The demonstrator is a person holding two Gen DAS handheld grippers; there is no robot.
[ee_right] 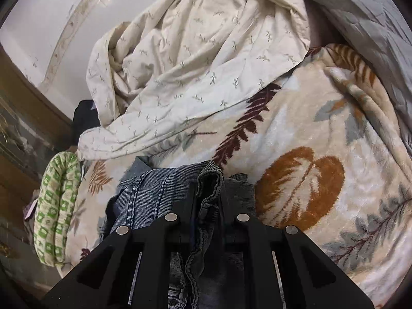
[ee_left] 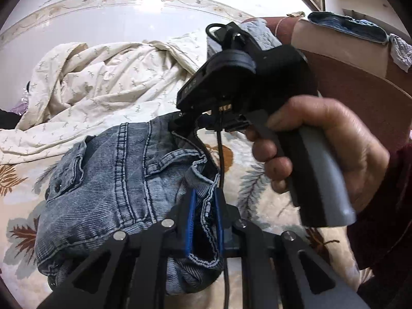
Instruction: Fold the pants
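Blue denim pants (ee_left: 123,180) hang bunched above a leaf-print blanket (ee_left: 257,180). My left gripper (ee_left: 204,200), with blue pads, is shut on a stitched edge of the pants. My right gripper (ee_left: 180,123), held by a hand (ee_left: 322,144), shows in the left wrist view pinching the pants' upper edge. In the right wrist view the right gripper (ee_right: 208,193) is shut on a dark folded edge of the pants (ee_right: 154,193), which bunch up between and under its fingers.
A crumpled cream sheet (ee_right: 193,64) lies on the leaf-print blanket (ee_right: 322,180). A grey quilt (ee_right: 360,25) is at the far right. A green-patterned cushion (ee_right: 56,206) lies at the left. A maroon headboard (ee_left: 360,77) is to the right.
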